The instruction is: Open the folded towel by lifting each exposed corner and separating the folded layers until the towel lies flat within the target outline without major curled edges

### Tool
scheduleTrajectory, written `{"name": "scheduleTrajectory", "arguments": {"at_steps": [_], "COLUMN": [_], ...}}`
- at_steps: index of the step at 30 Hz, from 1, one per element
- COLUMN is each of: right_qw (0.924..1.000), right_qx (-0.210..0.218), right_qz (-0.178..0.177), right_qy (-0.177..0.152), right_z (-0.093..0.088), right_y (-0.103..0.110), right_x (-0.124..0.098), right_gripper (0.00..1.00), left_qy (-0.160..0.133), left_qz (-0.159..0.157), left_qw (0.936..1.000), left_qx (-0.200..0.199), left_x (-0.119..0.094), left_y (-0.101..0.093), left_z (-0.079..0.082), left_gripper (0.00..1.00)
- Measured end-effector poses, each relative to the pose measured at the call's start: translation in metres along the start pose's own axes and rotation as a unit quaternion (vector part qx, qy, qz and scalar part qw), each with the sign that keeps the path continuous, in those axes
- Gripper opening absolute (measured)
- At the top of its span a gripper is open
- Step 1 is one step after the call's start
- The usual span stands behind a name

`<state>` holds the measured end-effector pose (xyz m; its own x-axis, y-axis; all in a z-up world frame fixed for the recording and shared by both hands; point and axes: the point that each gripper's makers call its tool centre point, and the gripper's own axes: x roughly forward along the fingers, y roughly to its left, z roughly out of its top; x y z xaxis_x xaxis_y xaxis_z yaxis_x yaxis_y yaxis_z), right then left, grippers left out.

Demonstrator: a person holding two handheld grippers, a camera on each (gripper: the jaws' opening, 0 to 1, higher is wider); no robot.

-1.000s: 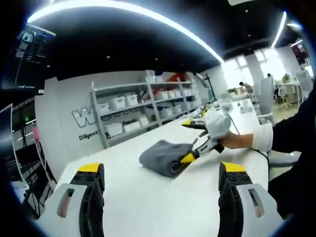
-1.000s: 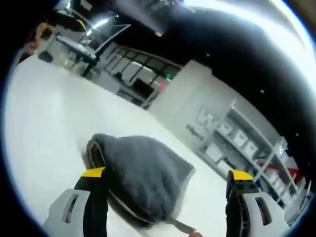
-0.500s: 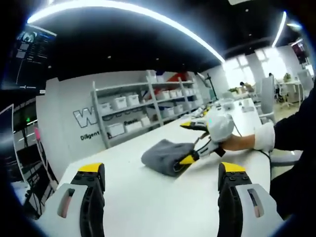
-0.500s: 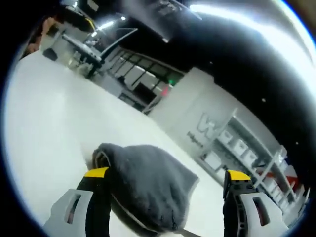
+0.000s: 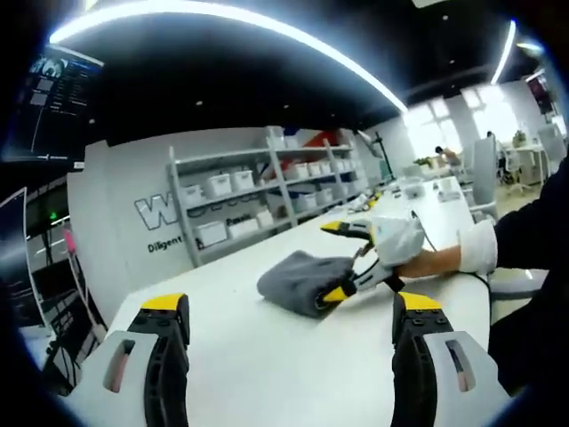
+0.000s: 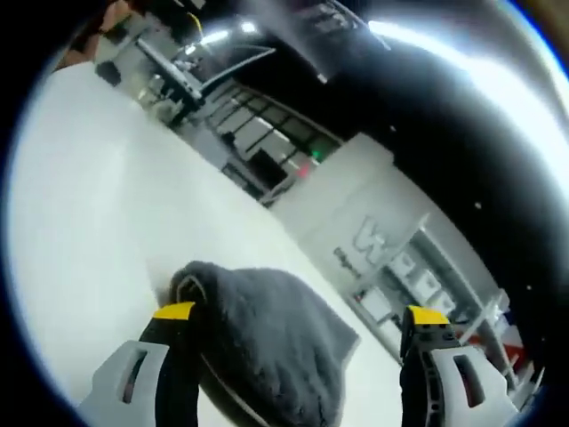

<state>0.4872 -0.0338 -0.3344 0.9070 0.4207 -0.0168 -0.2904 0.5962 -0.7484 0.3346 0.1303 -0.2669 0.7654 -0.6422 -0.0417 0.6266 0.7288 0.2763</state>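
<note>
On the white table sits the folded grey towel, a soft bunched mound, and everything turns around it. From the left gripper view, the left gripper hangs well back from the towel, its yellow-tipped jaws spread wide with bare tabletop between them. At the towel's right side, the right gripper comes in, held in a white-gloved hand with a dark sleeve behind it; one yellow-tipped jaw lies against the towel's near edge, the other is raised above the cloth, so the tongs stand parted around the towel's end. Over to the right gripper view: the towel bulges right between the jaws, which stand wide apart, the left jaw just beside the rolled folded edge; whether it touches the cloth I cannot tell. Beyond the towel in the left gripper view stands a grey shelving unit with white bins, against a wall with lettering.
</note>
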Motion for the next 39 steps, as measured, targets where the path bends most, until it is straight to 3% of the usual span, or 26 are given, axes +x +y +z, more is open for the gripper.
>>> {"name": "scheduleTrajectory", "arguments": {"at_steps": [10,23,35,39], "right_qw": [0.9996,0.9970,0.9861,0.9868], "right_qx": [-0.029,-0.077,-0.166,-0.162], "right_qz": [0.005,0.007,-0.003,-0.001], "right_qy": [-0.002,-0.002,0.002,0.007], "right_z": [0.004,0.001,-0.001,-0.005], "right_y": [0.007,0.007,0.004,0.001], "right_x": [0.005,0.006,-0.001,-0.004], "right_gripper": [0.86,0.82,0.78,0.77], "left_qy": [0.002,0.009,0.004,0.002], "left_qz": [0.004,-0.007,0.000,-0.009], "left_qw": [0.9998,0.9998,0.9999,0.9997], "left_qx": [-0.017,-0.013,-0.015,-0.021], "left_x": [0.000,0.004,-0.002,-0.004], "left_y": [0.005,-0.003,0.002,-0.001], "left_z": [-0.004,-0.008,-0.005,-0.003], "left_gripper": [0.93,0.93,0.93,0.93]}}
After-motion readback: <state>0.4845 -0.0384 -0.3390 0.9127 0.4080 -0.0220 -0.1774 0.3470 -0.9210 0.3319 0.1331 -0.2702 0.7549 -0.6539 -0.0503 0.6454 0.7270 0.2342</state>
